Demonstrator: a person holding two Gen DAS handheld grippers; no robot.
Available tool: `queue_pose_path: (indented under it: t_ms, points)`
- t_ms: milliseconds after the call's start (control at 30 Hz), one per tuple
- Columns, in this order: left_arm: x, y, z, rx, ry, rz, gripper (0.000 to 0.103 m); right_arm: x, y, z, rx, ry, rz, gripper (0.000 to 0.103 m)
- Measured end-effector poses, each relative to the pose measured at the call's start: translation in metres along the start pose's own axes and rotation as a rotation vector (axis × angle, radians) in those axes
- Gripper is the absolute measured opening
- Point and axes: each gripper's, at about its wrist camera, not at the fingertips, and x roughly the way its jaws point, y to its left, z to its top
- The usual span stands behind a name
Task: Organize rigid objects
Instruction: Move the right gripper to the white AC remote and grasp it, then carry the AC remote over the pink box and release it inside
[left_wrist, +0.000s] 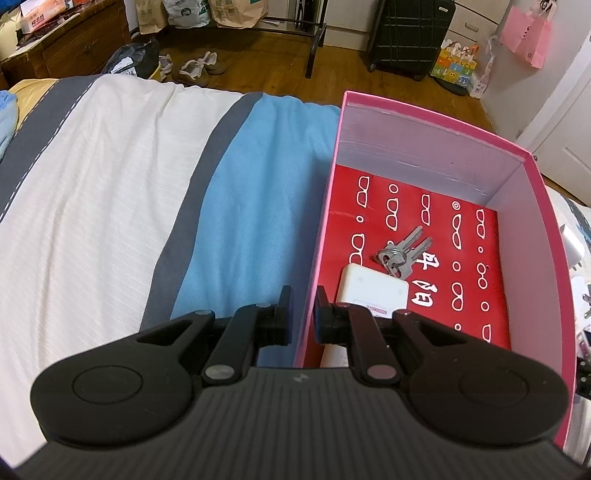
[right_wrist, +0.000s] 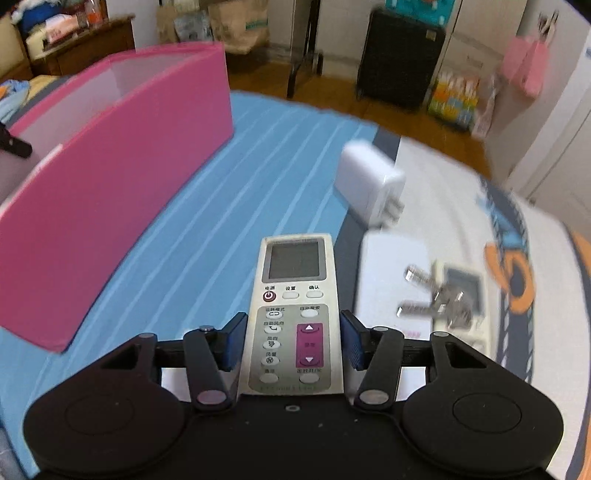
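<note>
Keys already boxed; right hand-held gripper clamps remote, left hand-held gripper pinches pink box wall; charger awaits.

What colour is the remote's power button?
Red, on the remote; clearest in the right wrist view.

The left gripper is seen low in the view, its fingers set astride the near left wall of a pink box, one outside and one inside; contact with the wall cannot be judged. Inside the box, on a red patterned floor, a bunch of keys is laid just beyond a white rectangular device. The box is rested on a bedspread striped white, grey and blue.
</note>
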Motion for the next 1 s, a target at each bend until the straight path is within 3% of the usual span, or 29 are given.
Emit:
queue_pose_path:
  t_ms: [133,333,633,867,1000]
  points:
    - [0.000,0.002,0.001,-0.008,0.001,-0.008,0.011,0.016,-0.002,0.007,0.013,0.076,0.018,0.058]
    - [0.000,0.001,0.000,-0.001,-0.005,-0.001,0.010,0.021,-0.007,0.016,0.051,0.057,0.010,0.057]
    - [-0.003,0.000,0.000,0.007,-0.007,-0.008,0.009,-0.039,0.015,0.021,-0.032,-0.109,-0.088,0.057]
    - [-0.002,0.003,0.001,-0.016,-0.003,-0.020,0.006,-0.101,0.059,0.073,-0.187,-0.278,0.009,0.057]
    - [-0.001,0.005,0.001,-0.027,-0.001,-0.038,0.006,-0.114,0.105,0.101,-0.306,-0.291,0.129,0.057]
